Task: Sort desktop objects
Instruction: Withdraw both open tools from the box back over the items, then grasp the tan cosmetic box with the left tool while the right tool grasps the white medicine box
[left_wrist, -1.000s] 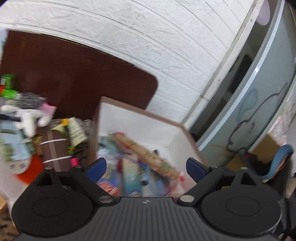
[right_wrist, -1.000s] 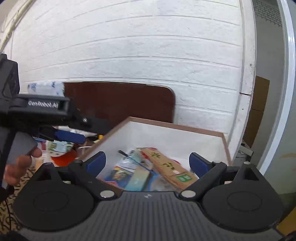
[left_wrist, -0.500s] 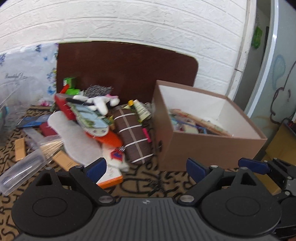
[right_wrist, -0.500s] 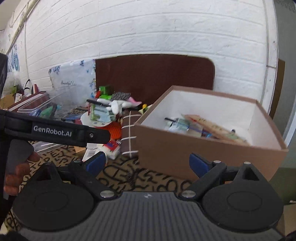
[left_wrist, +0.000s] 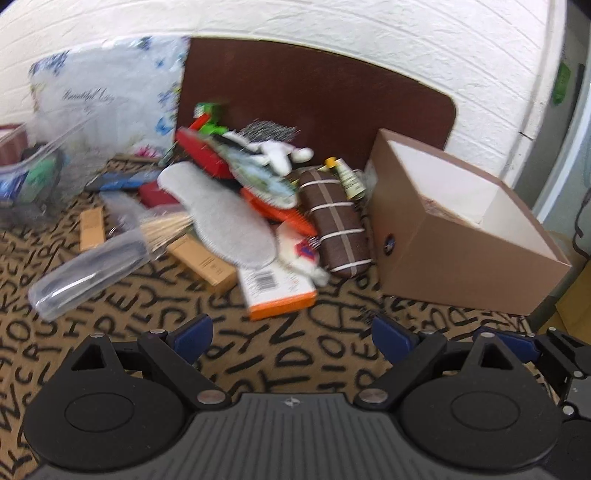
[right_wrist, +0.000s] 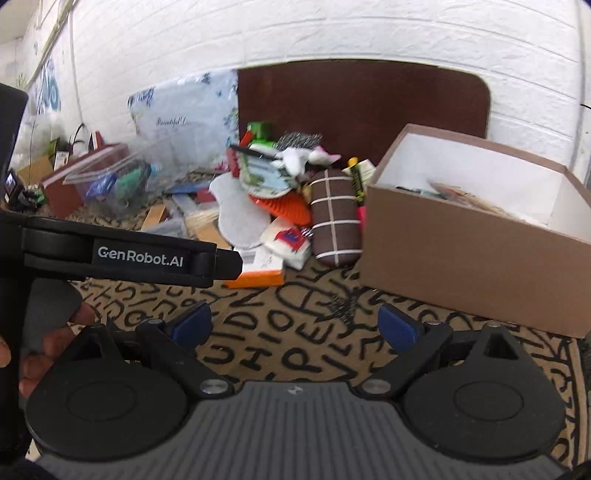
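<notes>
Both claws, left (left_wrist: 291, 338) and right (right_wrist: 293, 326), hang spread wide and empty above the lettered surface (left_wrist: 295, 354). The unsorted pile (left_wrist: 251, 206) lies mid-surface, just left of the cardboard box (left_wrist: 458, 266): stacked, overlapping, partly blurred items. Risk: a reach into such layering could snag neighbours, topple the heap, or yield a slipping grasp.

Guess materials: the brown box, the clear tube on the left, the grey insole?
Brown box: looks like matte paperboard, with flat folded walls and a white lining inside.
Clear tube: probably glossy plastic; see-through with bright glints, though motion blur leaves glass possible.
Grey insole: seems felt or foam, a dull fuzzy surface with no shine.
</notes>
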